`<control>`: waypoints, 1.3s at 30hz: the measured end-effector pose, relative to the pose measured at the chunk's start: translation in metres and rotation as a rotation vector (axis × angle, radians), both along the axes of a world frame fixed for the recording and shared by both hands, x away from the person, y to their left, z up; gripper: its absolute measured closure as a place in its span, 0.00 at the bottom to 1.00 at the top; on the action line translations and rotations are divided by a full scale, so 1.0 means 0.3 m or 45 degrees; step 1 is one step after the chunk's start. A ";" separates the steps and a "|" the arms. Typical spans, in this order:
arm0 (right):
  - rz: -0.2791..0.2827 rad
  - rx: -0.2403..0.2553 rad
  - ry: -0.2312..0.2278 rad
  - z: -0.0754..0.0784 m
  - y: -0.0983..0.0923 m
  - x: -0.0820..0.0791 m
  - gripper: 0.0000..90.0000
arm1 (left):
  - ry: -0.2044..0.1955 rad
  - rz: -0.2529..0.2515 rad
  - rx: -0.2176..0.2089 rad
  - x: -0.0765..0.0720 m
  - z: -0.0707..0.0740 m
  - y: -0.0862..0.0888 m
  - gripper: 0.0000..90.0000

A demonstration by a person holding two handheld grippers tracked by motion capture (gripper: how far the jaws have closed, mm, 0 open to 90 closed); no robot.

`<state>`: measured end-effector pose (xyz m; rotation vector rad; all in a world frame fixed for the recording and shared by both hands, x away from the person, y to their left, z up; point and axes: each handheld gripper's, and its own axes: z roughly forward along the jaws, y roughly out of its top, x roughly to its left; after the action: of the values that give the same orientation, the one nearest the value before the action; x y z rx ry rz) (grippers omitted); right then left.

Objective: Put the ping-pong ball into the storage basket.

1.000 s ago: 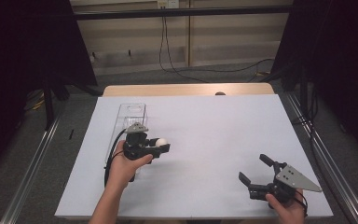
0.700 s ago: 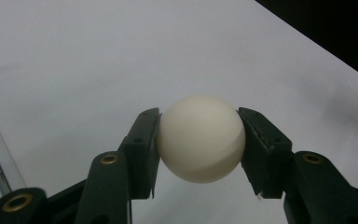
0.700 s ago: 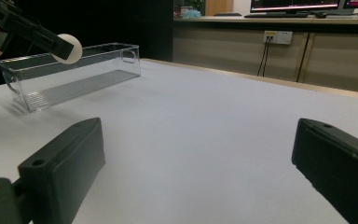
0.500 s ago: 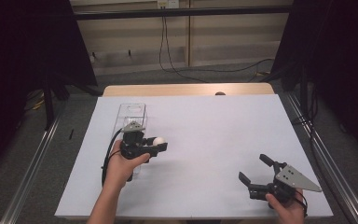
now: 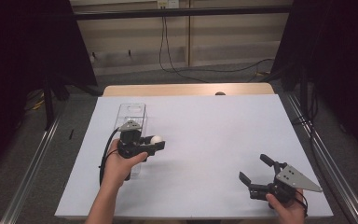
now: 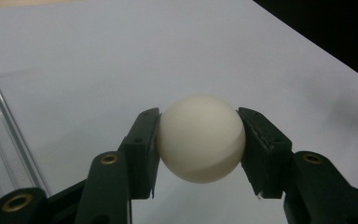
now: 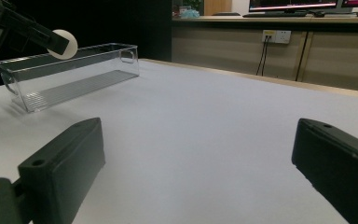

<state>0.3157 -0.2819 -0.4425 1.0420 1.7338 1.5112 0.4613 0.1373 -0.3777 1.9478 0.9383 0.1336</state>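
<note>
Slightly shifted, left tongs (image 5: 156,142) grip the white ball (image 5: 156,139) beside the clear bin (image 5: 131,112) (right tongs (image 5: 256,169) gape, empty).

Right tool (image 7: 196,172) with jaws wide over white table (image 7: 205,116); beyond, clear tray (image 7: 70,74); left tool (image 7: 51,42) gripping white ball (image 7: 64,43)

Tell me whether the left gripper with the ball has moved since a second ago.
Barely: the left gripper, shut on the ball, sits beside the clear bin much as before.
</note>
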 end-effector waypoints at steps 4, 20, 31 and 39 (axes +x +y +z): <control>0.002 -0.001 0.001 0.000 0.000 0.000 0.02 | 0.000 0.002 -0.005 0.002 0.005 0.010 0.57; 0.002 -0.001 0.000 -0.001 0.001 0.001 0.02 | -0.006 0.029 -0.012 0.003 0.012 0.020 0.57; -0.002 -0.003 -0.001 -0.001 0.002 0.001 0.02 | -0.024 0.045 -0.009 0.005 0.023 0.040 0.57; 0.000 0.002 0.001 0.000 0.001 0.000 0.02 | -0.032 0.045 -0.002 0.003 0.026 0.044 0.57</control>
<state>0.3156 -0.2816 -0.4425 1.0435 1.7331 1.5127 0.4623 0.1505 -0.3698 1.9242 0.9560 0.1775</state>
